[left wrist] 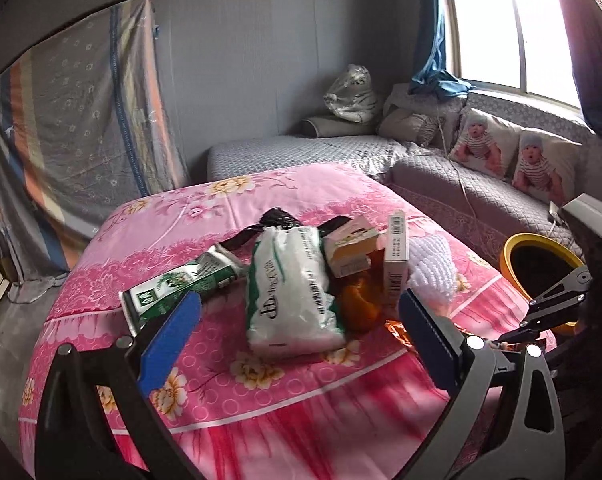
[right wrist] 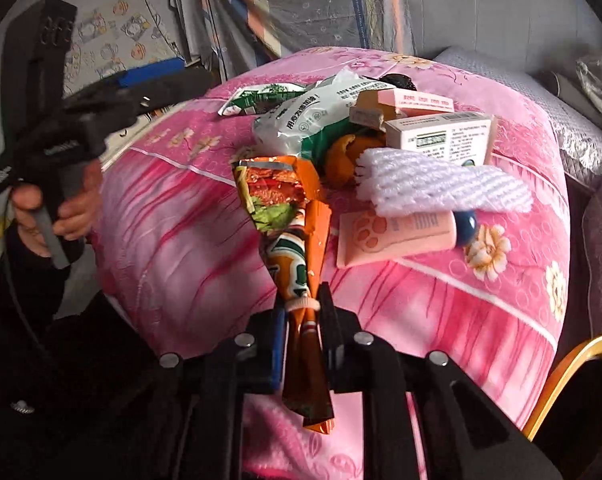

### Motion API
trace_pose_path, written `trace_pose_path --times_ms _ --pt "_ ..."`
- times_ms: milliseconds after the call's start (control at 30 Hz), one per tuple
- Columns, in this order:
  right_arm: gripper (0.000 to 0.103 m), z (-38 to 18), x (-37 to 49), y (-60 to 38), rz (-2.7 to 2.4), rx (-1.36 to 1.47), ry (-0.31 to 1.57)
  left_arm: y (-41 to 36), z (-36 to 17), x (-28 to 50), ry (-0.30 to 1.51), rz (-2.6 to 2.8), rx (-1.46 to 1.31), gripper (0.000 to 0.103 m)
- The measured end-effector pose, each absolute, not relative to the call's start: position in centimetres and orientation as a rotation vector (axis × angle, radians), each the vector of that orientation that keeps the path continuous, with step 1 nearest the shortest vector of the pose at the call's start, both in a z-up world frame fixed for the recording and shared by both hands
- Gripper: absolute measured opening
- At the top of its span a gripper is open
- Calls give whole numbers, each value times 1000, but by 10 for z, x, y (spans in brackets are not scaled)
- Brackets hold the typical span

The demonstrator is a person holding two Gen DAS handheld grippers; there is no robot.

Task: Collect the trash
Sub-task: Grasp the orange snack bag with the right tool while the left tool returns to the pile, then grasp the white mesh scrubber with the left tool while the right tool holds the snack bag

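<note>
Two grippers are seen over a heap of trash that lies on a pink flowered quilt (right wrist: pixel 481 292). The right gripper (right wrist: pixel 303 320) is clamped on a crinkled orange foil snack wrapper (right wrist: pixel 289 208); the wrapper's narrow end is pinched between the black jaws, and its wide printed end reaches towards the heap. The left gripper (left wrist: pixel 297 320) is held with its blue-padded jaws wide apart and nothing between them, just in front of a white and green plastic bag (left wrist: pixel 289 288).

Places are given from that white and green plastic bag (right wrist: pixel 301 120), as the left wrist view shows them. A green and white crushed carton (left wrist: pixel 173 284) lies just left of it. A black plastic bag (left wrist: pixel 277 220) is tucked behind it. Touching its right edge is an orange peel (left wrist: pixel 361 300), and above the peel a small pink and white cardboard box (left wrist: pixel 353 248) is stacked. A tall white printed cardboard box (left wrist: pixel 397 260) stands upright further right, and a white foam net sleeve (left wrist: pixel 433 272) lies beyond that.

In the right wrist view a flat pink tube with a paw print and a dark blue cap (right wrist: pixel 401 232) is seen under the foam net sleeve (right wrist: pixel 441 188), on the side away from the plastic bag. A yellow-rimmed bin with a dark inside (left wrist: pixel 541 264) stands off the quilt's right edge, well apart from the bag. The left gripper's handle is held by a hand (right wrist: pixel 57 212).
</note>
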State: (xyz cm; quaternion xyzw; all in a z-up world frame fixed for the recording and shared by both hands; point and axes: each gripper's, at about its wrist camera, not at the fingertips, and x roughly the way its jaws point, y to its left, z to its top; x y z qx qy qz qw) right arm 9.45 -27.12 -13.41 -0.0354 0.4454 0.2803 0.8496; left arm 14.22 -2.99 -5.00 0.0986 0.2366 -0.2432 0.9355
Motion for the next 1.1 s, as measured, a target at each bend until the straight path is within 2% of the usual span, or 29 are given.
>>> trace_pose_path --times_ms 167,367,433,467,567,633,700,767,900,1100 --pt "14 -123 48 -347 536 158 883 -78 -58 141 530 -647 283 95" --pt "14 -117 13 -411 385 293 788 -132 -85 158 638 -701 341 93" --pt "14 -118 9 -419 373 311 773 -145 -93 166 668 -689 353 87" --pt "14 -118 8 -421 375 318 768 -149 -97 169 683 -686 355 80" --pt "14 -120 6 -425 383 332 755 -157 -102 181 720 -683 349 78" --pt "14 -122 6 -425 383 345 748 -160 -104 188 734 -678 353 72" --pt "15 -124 5 -428 387 367 746 -162 -110 197 778 -684 338 45" --pt "15 -127 4 -431 377 383 745 -163 -116 200 812 -690 320 27" --pt "15 -125 2 -435 361 402 743 -152 -108 186 785 -706 301 24" --pt "15 -119 6 -430 382 417 731 -114 -74 142 634 -745 235 23"
